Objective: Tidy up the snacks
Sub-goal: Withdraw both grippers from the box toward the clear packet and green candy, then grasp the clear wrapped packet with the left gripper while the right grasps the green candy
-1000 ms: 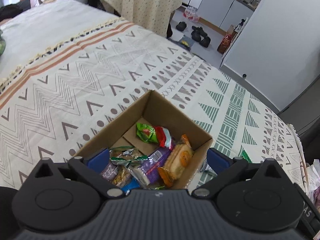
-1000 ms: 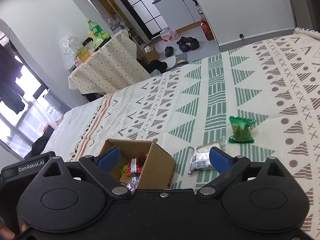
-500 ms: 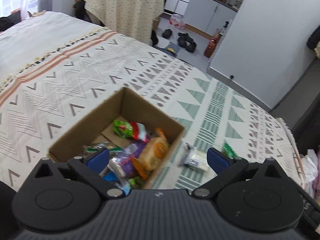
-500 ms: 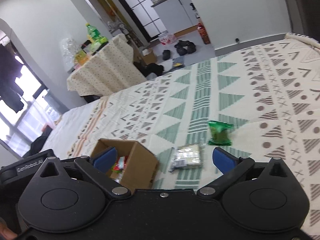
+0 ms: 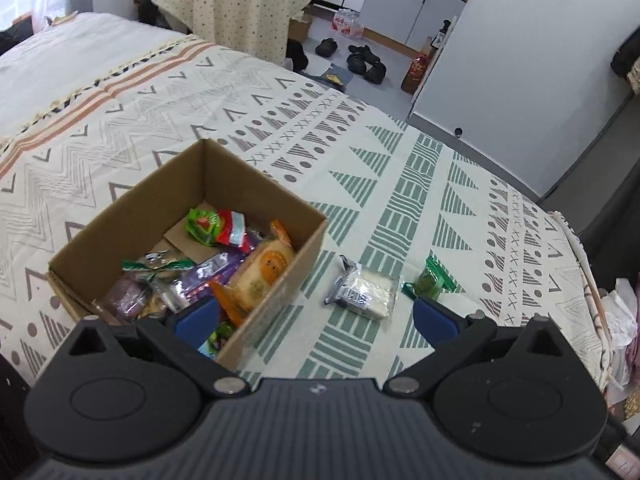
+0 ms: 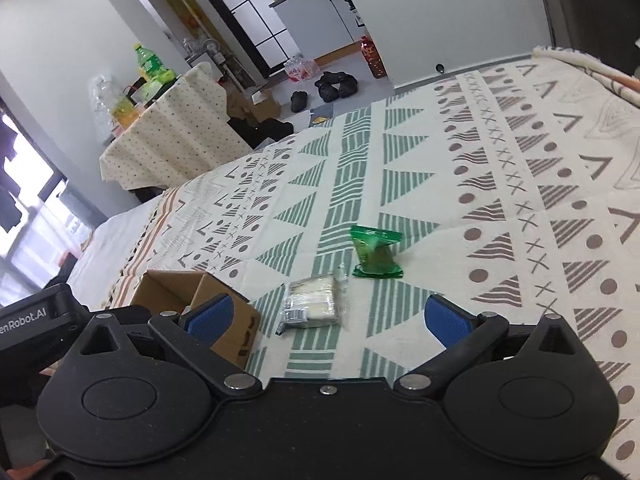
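Box shifted left; silver packet, green packet now visible.

A bed covered by a cream woven blanket with green, grey-brown and orange geometric bands carries everything. On it sits an open brown cardboard box filled with wrapped snacks. Just beside the box lies a clear-and-silver packet of pale wafers, and near that, slightly apart, a small green snack packet. Both packets lie flat on the green-striped band.
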